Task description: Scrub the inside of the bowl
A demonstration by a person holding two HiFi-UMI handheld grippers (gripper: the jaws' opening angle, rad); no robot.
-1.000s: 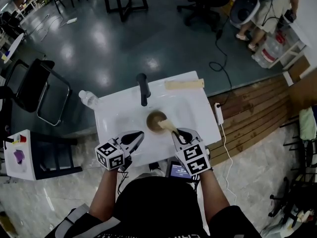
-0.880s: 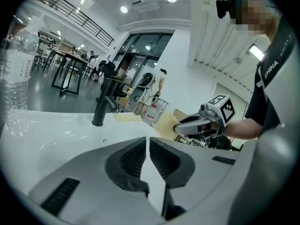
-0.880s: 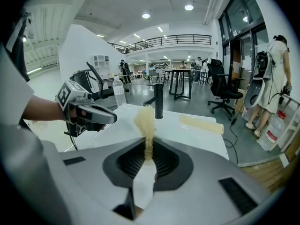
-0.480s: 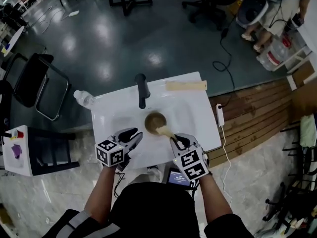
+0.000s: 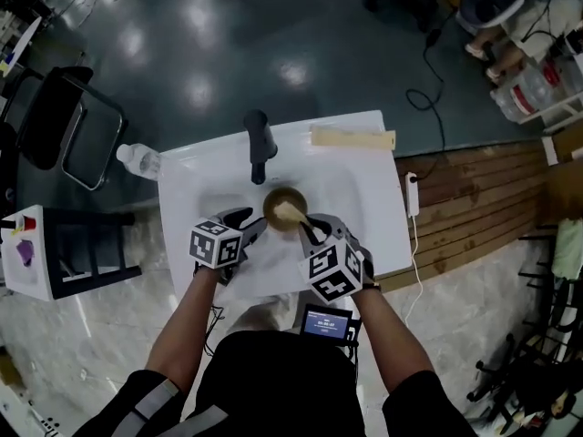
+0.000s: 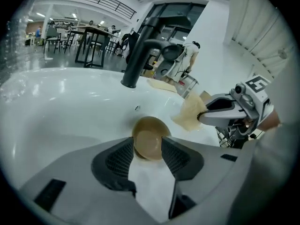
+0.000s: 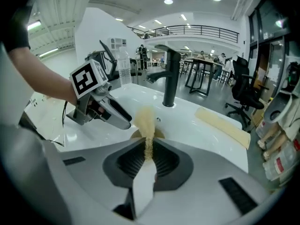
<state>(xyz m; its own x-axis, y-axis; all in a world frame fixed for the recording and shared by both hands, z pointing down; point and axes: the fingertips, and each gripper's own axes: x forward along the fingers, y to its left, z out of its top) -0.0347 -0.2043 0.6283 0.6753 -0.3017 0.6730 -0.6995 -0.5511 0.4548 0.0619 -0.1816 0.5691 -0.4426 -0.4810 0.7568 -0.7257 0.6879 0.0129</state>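
Chair (image 5: 55, 121): black frame, on the dark floor, well left of the black faucet (image 5: 259, 144).
Water bottle (image 5: 138, 160): clear, at the counter's corner, left of the faucet and apart from it.
Sink (image 5: 196, 198): white, with the faucet upright at the middle of its back rim.
Left gripper (image 5: 244, 222): on the person's side of the faucet, slightly left of it. Its jaws have just been opening and stand wide apart, gripping nothing. In the left gripper view, the bowl shows in the gap just past the pads (image 6: 121, 157).
Bowl (image 5: 282, 203): brown, upright in the basin, near the faucet on the person's side and straight in line with it.
Scrub pad (image 5: 291, 213): thin, beige, over the bowl's near right rim, on the person's side of the faucet.
Right gripper (image 5: 306, 228): on the person's side of the faucet, slightly right of it. Its jaws are pressed together on the scrub pad's lower edge, and the rest of the pad sticks out beyond the tips.
Beige strip (image 5: 353, 138): flat on the counter, just right of the faucet along the back edge.
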